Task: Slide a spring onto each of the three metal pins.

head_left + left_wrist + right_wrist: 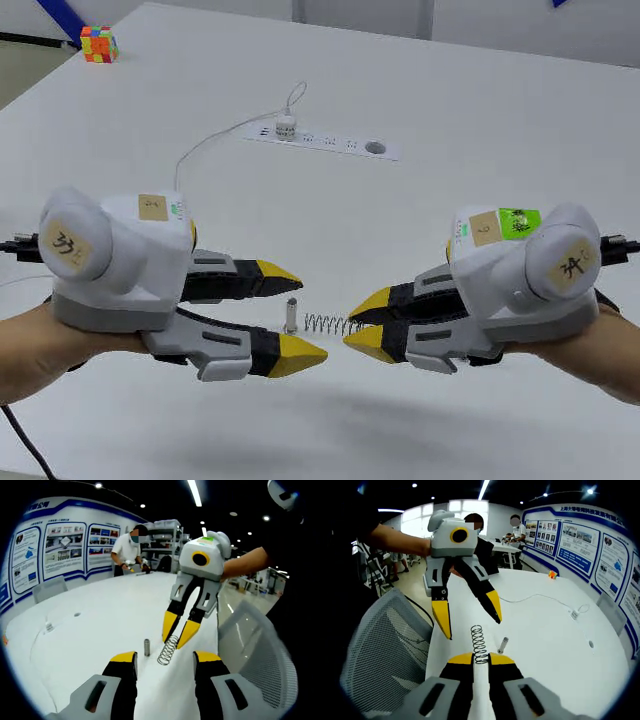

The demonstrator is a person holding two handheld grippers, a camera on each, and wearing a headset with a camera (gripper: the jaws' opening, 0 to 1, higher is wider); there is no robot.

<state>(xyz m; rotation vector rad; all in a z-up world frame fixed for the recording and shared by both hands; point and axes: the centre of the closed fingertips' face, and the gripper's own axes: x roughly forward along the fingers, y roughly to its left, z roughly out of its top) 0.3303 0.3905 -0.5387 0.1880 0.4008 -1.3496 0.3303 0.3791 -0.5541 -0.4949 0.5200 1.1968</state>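
A short metal pin [291, 315] stands upright on the white table [420, 220]. Beside it a thin wire spring [325, 323] lies horizontal, pointing toward the pin. My right gripper [353, 326] is shut on the spring's right end. In the right gripper view the spring [479, 642] sticks out from my right gripper [481, 660], with the pin [503, 644] just to its right. My left gripper [302, 312] is open, and its jaws straddle the pin without touching it. The left gripper view has the pin [147, 646] and spring [168, 649] between the jaws of my left gripper [165, 657].
A white power strip [325, 141] with a plugged-in white cable [215, 135] lies at the table's middle back. A coloured cube [99, 44] sits at the far left corner. A mesh chair [385, 650] stands by the table's near edge. People stand in the background.
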